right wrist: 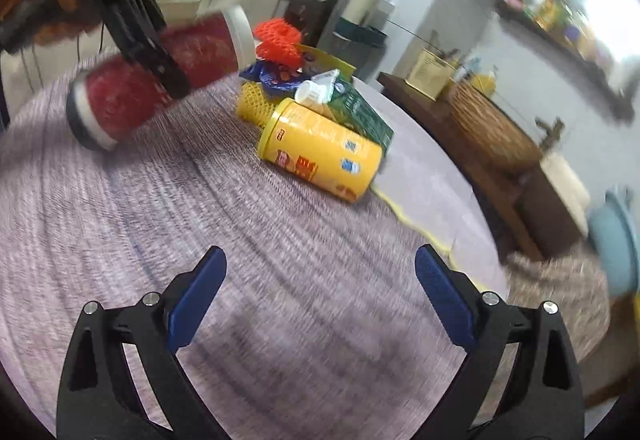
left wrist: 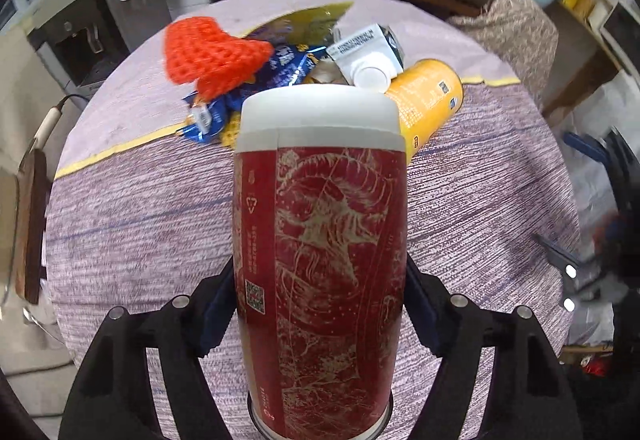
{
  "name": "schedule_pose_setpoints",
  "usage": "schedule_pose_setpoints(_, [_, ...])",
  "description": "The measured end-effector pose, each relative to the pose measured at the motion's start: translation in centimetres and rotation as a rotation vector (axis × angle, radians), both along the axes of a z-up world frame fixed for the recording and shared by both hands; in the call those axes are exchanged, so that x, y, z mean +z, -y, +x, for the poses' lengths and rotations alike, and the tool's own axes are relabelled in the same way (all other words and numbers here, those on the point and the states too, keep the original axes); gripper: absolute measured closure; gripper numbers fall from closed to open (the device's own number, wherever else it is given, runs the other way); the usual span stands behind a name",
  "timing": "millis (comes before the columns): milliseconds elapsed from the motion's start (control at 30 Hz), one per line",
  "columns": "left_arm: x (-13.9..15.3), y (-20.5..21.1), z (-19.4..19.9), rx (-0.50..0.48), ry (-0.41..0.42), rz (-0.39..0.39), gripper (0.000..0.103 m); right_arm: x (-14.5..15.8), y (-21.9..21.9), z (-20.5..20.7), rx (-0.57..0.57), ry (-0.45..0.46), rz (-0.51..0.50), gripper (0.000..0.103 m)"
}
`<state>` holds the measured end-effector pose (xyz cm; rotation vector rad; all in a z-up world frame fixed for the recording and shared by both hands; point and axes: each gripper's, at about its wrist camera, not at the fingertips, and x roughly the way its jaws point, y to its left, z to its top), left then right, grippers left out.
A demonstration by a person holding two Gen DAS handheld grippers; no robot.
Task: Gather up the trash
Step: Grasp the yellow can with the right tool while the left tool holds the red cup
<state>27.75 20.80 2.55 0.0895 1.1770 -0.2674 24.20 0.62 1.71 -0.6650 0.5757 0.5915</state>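
Red and gold, with a white cap, the canister (left wrist: 320, 260) sits clamped across its middle in our left tool (left wrist: 320, 304) — both blue pads press its sides, so we count it as gripped. In the right wrist view the same canister (right wrist: 160, 76) appears lifted clear of the worktop (right wrist: 280, 280), though that part of the picture is blurred and we cannot be sure how far clear.

Its long axis runs straight ahead along the left tool's fingers, white cap pointing away from us toward the pile, dark base nearest the camera. Seen from the right tool, it lies tilted, cap higher than base.

Our right tool (right wrist: 320, 304) has its jaws wide apart with nothing between them, only purple cloth below. Ahead of it lies the yellow can (right wrist: 320, 148) on its side, open rim toward us, long axis slanting off to the right. Touching its far side is the green carton (right wrist: 360, 108), and beyond that the orange foam net (right wrist: 278, 40) atop blue wrappers (right wrist: 272, 74).

We judge the step in hand as carrying off the first piece of trash. Next, the left tool needs a bin — none is visible — while the right would need to line up its jaws across the yellow can's round body.
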Motion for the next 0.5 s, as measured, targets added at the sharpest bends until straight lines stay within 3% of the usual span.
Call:
schedule_pose_setpoints(133, [0.7, -1.3, -1.4, 0.016, 0.032, -0.028, 0.03, -0.5, -3.7, 2.2, 0.158, 0.116, -0.201, 0.009])
schedule_pose_setpoints(267, [1.2, -1.1, -2.4, 0.023, 0.052, -0.051, 0.03, -1.1, -6.1, 4.4, 0.232, 0.198, -0.358, 0.012])
schedule_pose_setpoints(400, [0.7, -1.3, -2.2, 0.027, 0.06, -0.069, 0.03, -2.9, -8.0, 5.8, 0.321, 0.208, -0.503, 0.024])
schedule_pose_setpoints(500, [0.5, -1.3, -2.5, 0.026, 0.066, -0.078, 0.03, -4.1, -8.9, 6.5, 0.37, 0.242, -0.581, 0.024])
